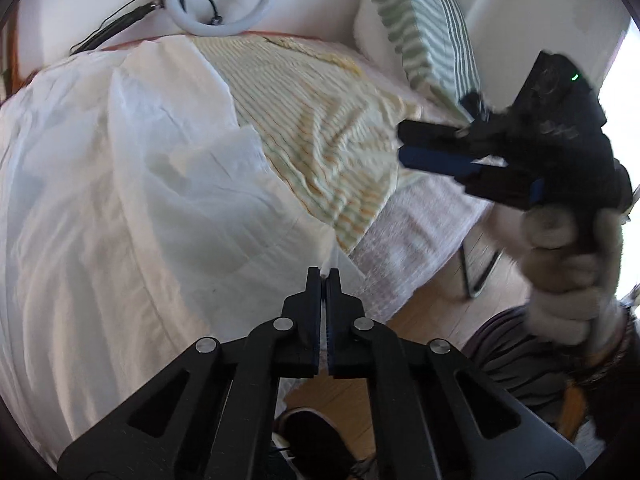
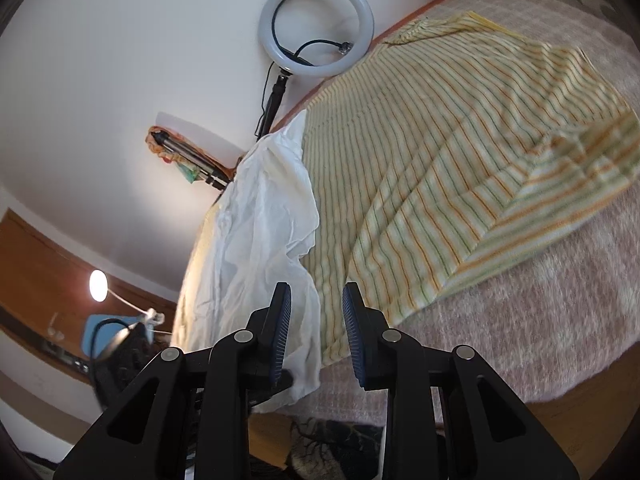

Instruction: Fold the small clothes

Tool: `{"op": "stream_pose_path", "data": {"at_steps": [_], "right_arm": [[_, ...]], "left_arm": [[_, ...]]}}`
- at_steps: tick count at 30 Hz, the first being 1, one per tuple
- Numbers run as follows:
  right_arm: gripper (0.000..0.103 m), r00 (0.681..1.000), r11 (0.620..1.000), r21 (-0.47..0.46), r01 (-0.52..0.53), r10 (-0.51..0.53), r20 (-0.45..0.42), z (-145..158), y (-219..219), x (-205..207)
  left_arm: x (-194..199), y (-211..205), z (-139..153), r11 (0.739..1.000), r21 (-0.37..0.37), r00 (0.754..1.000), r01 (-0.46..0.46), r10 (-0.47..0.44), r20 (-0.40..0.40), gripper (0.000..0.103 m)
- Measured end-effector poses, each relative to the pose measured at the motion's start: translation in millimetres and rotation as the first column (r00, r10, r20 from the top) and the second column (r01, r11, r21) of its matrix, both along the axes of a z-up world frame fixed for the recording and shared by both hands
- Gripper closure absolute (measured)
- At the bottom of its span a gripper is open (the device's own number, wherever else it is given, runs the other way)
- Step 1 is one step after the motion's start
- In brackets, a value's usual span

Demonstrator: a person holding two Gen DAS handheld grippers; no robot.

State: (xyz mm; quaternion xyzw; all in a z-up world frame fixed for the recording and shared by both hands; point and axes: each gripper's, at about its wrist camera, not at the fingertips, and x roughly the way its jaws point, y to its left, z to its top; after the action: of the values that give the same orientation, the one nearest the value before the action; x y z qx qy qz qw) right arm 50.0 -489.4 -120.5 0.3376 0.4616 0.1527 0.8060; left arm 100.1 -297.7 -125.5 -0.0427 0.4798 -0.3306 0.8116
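Note:
A white garment [image 1: 120, 184] lies spread over the bed, partly covering a yellow striped garment [image 1: 320, 128]. My left gripper [image 1: 325, 274] is shut on a corner of the white garment at the bed's near edge. My right gripper [image 1: 404, 142] shows in the left wrist view, held in a gloved hand above the striped garment. In the right wrist view my right gripper [image 2: 316, 294] is open and empty, above the edge where the white garment [image 2: 264, 216] meets the striped garment [image 2: 440, 152].
A pink blanket [image 2: 540, 300] covers the bed. A ring light [image 2: 316, 26] on a stand leans at the wall. A striped pillow [image 1: 420, 28] lies at the bed's far end. Wooden floor [image 1: 432, 304] and a shoe [image 1: 316, 440] are below.

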Motion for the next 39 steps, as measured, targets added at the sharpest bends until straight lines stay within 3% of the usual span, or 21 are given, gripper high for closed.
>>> {"op": "stream_pose_path", "data": {"at_steps": [3,7,8,9,11,16,17,18,20,23,27,29,35,39], "right_arm": [[0.065,1.0,0.999,-0.034,-0.03,0.03,0.002,-2.3,6.6,22.3],[0.064,0.999,1.0,-0.001,-0.031,0.031,-0.01,-9.2,6.3,39.0],[0.064,1.0,1.0,0.001,-0.025,0.025,-0.007,-10.4,5.9,39.1],[0.064,1.0,1.0,0.003,-0.019,0.019,-0.004,-11.8,5.6,38.1],[0.064,1.0,1.0,0.015,-0.009,0.009,-0.012,-16.4,3.9,34.6],[0.064,1.0,0.999,0.024,0.032,-0.032,-0.002,-13.5,-7.2,28.0],[0.064,0.999,0.999,0.024,0.036,-0.036,-0.001,-12.9,-8.6,27.6],[0.064,0.999,0.999,0.021,0.038,-0.038,-0.002,-12.4,-9.7,27.9],[0.064,0.999,0.999,0.012,0.037,-0.037,-0.002,-10.5,-10.5,30.5],[0.064,1.0,1.0,0.001,0.021,-0.021,0.01,-4.1,-8.1,40.5],[0.064,0.999,0.999,-0.032,-0.018,0.019,0.032,4.8,1.7,66.2],[0.063,0.998,0.998,-0.02,-0.053,0.054,0.031,5.4,9.1,86.6],[0.046,0.991,0.99,-0.053,-0.131,0.132,0.0,-7.8,45.6,158.7],[0.046,0.985,0.985,-0.058,-0.163,0.159,-0.064,-34.5,69.9,199.6]], "left_arm": [[-1.2,4.9,5.5,1.0,-0.025,1.0,-0.016,0.016,0.0,0.103],[-7.3,-7.3,8.1,0.999,0.041,0.998,0.0,-0.003,0.057,0.103],[-8.1,-13.1,6.8,0.998,0.06,0.998,0.003,-0.007,0.058,0.096],[-7.5,-18.7,4.6,0.996,0.086,0.999,0.002,-0.007,0.053,0.077],[-6.7,-29.4,-0.5,0.992,0.123,0.998,0.001,-0.009,0.062,0.059],[-10.3,-49.3,-11.0,0.973,0.23,0.988,0.021,-0.055,0.144,0.059],[-10.1,-50.2,-12.4,0.97,0.243,0.985,0.016,-0.056,0.16,0.067],[-9.5,-49.5,-13.0,0.968,0.25,0.984,0.006,-0.05,0.172,0.083],[-3.7,-39.8,-12.6,0.979,0.203,0.988,0.001,-0.032,0.149,0.095],[6.1,-14.9,-8.0,0.997,0.071,0.998,-0.037,0.034,0.044,0.098],[9.6,15.0,6.2,0.991,-0.07,0.993,-0.118,0.116,-0.034,0.098],[6.6,23.7,14.5,0.985,-0.096,0.99,-0.141,0.139,-0.03,0.098],[-0.5,34.2,21.9,0.971,-0.149,0.982,-0.188,0.182,-0.055,0.098],[-5.7,48.3,27.5,0.957,-0.186,0.974,-0.224,0.214,-0.071,0.098]]}}
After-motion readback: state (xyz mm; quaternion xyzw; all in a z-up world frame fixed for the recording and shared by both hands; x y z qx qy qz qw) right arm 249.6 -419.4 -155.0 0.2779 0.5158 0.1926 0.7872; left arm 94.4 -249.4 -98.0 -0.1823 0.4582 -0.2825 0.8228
